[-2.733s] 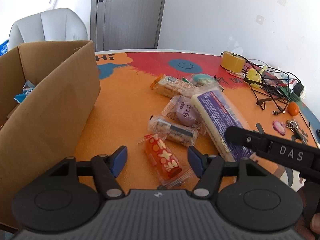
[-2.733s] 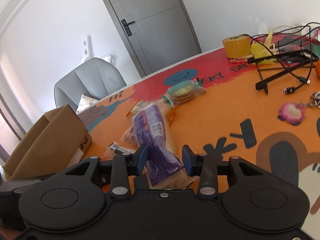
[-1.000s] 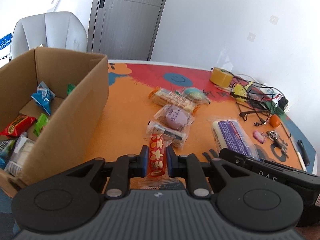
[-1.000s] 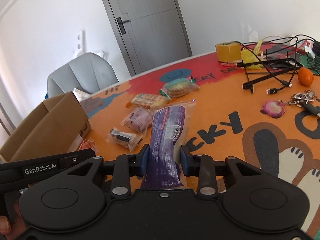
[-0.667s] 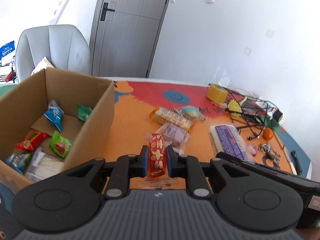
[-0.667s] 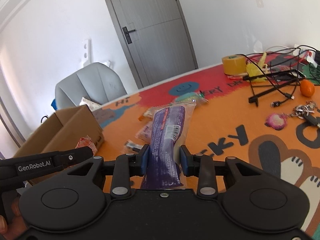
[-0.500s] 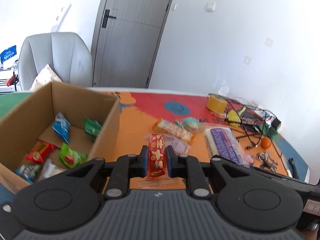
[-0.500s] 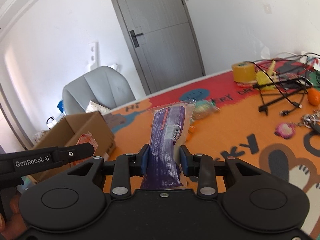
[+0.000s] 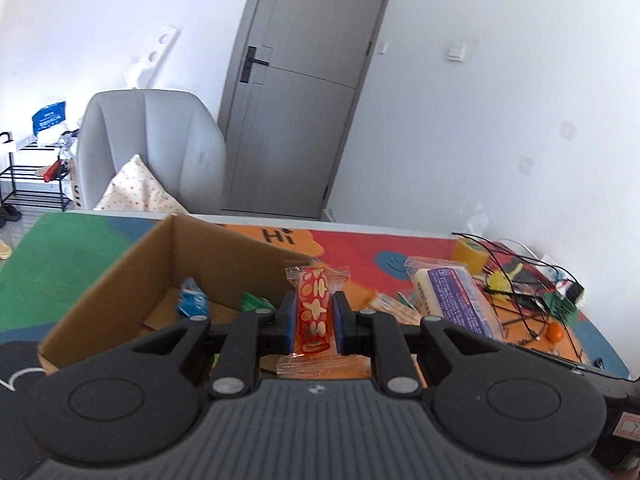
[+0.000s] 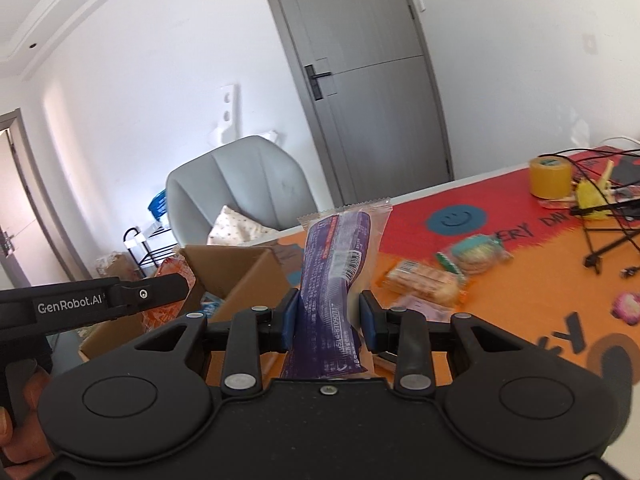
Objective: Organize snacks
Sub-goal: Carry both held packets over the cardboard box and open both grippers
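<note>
My left gripper (image 9: 313,322) is shut on a small red snack packet (image 9: 313,312) and holds it in the air by the near right corner of an open cardboard box (image 9: 120,276), which holds several snack packets. My right gripper (image 10: 328,320) is shut on a long purple snack pack (image 10: 334,280), held upright above the table; this pack also shows in the left wrist view (image 9: 456,296). The box (image 10: 240,276) lies ahead and left of it. The left gripper's side (image 10: 100,300) shows at the left.
Loose snacks lie on the orange mat: a cracker pack (image 10: 424,280), a round green pack (image 10: 476,256), a pale purple pack (image 10: 420,304). A tape roll (image 10: 550,176), cables (image 10: 600,208) and an orange (image 9: 555,333) sit far right. A grey chair (image 9: 148,152) stands behind the table.
Both grippers closed on their snacks, lifted them off the table and moved up and left toward the box. The box interior now sits right ahead of the left gripper.
</note>
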`<state>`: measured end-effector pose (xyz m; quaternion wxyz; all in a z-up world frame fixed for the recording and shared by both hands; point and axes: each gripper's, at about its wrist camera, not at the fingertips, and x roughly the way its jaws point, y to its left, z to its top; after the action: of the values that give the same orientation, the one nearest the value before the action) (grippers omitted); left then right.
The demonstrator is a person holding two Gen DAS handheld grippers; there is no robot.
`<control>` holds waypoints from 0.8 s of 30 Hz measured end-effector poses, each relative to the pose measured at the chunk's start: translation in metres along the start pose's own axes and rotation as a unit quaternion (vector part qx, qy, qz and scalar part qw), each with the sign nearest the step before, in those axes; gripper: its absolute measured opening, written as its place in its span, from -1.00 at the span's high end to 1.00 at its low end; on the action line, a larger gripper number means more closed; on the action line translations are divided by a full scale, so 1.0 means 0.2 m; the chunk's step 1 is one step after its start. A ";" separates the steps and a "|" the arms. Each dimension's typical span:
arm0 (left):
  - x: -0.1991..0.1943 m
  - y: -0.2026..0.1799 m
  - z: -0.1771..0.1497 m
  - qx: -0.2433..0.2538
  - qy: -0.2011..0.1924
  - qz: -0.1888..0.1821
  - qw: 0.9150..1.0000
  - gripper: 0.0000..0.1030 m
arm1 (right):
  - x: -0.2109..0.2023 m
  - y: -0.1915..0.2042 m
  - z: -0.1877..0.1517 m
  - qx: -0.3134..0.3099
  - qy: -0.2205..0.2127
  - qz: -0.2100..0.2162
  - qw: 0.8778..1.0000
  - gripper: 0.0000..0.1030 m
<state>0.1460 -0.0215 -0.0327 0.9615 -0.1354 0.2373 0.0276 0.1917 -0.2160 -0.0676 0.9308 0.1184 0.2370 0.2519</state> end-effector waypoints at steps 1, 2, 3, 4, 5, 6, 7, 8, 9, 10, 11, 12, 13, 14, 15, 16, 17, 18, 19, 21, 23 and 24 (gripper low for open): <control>0.00 0.02 0.01 -0.002 -0.001 0.003 1.000 0.67 | 0.01 0.02 0.01 -0.002 0.001 0.002 1.000 0.36; -0.01 0.05 0.02 -0.005 -0.002 0.005 1.000 0.67 | 0.03 0.03 0.01 -0.004 0.001 0.003 1.000 0.36; -0.01 0.07 0.03 -0.007 -0.003 0.008 1.000 0.67 | 0.03 0.05 0.02 -0.005 0.002 0.005 1.000 0.36; -0.01 0.09 0.03 -0.010 -0.004 0.011 1.000 0.67 | 0.04 0.06 0.02 -0.006 0.002 0.007 1.000 0.36; -0.01 0.12 0.04 -0.013 -0.006 0.015 1.000 0.67 | 0.05 0.08 0.03 -0.008 0.002 0.009 1.000 0.36; -0.01 0.14 0.05 -0.016 -0.007 0.019 1.000 0.67 | 0.07 0.10 0.03 -0.010 0.002 0.010 1.000 0.36; -0.01 0.16 0.05 -0.020 -0.008 0.023 1.000 0.67 | 0.08 0.11 0.04 -0.011 0.003 0.012 1.000 0.36; -0.01 0.18 0.06 -0.024 -0.008 0.026 0.999 0.67 | 0.09 0.13 0.04 -0.012 0.003 0.013 1.000 0.36; -0.01 0.21 0.07 -0.029 -0.009 0.030 0.999 0.67 | 0.10 0.14 0.05 -0.014 0.004 0.015 1.000 0.36; -0.01 0.23 0.07 -0.032 -0.010 0.033 0.999 0.67 | 0.12 0.16 0.05 -0.017 0.005 0.016 1.000 0.36; -0.01 0.25 0.08 -0.035 -0.010 0.035 0.999 0.67 | 0.13 0.17 0.06 -0.019 0.006 0.018 1.000 0.36; -0.01 0.28 0.08 -0.038 -0.009 0.037 0.999 0.67 | 0.14 0.18 0.06 -0.020 0.007 0.019 1.000 0.36; 0.00 0.29 0.09 -0.041 -0.009 0.038 0.998 0.67 | 0.15 0.20 0.06 -0.022 0.008 0.021 1.000 0.36; 0.00 0.31 0.09 -0.043 -0.008 0.039 0.998 0.67 | 0.16 0.21 0.06 -0.024 0.008 0.022 0.999 0.36; 0.00 0.33 0.09 -0.045 -0.006 0.040 0.998 0.67 | 0.17 0.23 0.07 -0.026 0.009 0.023 0.999 0.36; 0.01 0.34 0.09 -0.047 -0.004 0.039 0.998 0.67 | 0.18 0.24 0.07 -0.027 0.009 0.024 0.999 0.36; 0.01 0.36 0.09 -0.049 0.000 0.039 0.998 0.66 | 0.19 0.25 0.07 -0.029 0.010 0.025 0.999 0.36; 0.02 0.37 0.09 -0.050 0.004 0.038 0.998 0.66 | 0.20 0.27 0.07 -0.030 0.010 0.026 0.999 0.36; 0.03 0.38 0.09 -0.050 0.009 0.034 0.998 0.66 | 0.21 0.28 0.07 -0.031 0.011 0.027 0.999 0.36; 0.04 0.40 0.10 -0.049 0.021 0.020 0.998 0.51 | 0.23 0.30 0.07 -0.033 0.014 0.029 0.999 0.36; 0.04 0.43 0.09 -0.053 0.022 0.029 0.998 0.44 | 0.25 0.33 0.07 -0.036 0.018 0.031 0.999 0.36; 0.04 0.45 0.09 -0.055 0.019 0.038 0.998 0.41 | 0.26 0.34 0.07 -0.038 0.020 0.032 0.999 0.36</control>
<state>0.1505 0.0703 -0.0425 0.9462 -0.1792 0.2586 0.0749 0.2097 -0.1316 -0.0527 0.9212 0.0859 0.2417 0.2927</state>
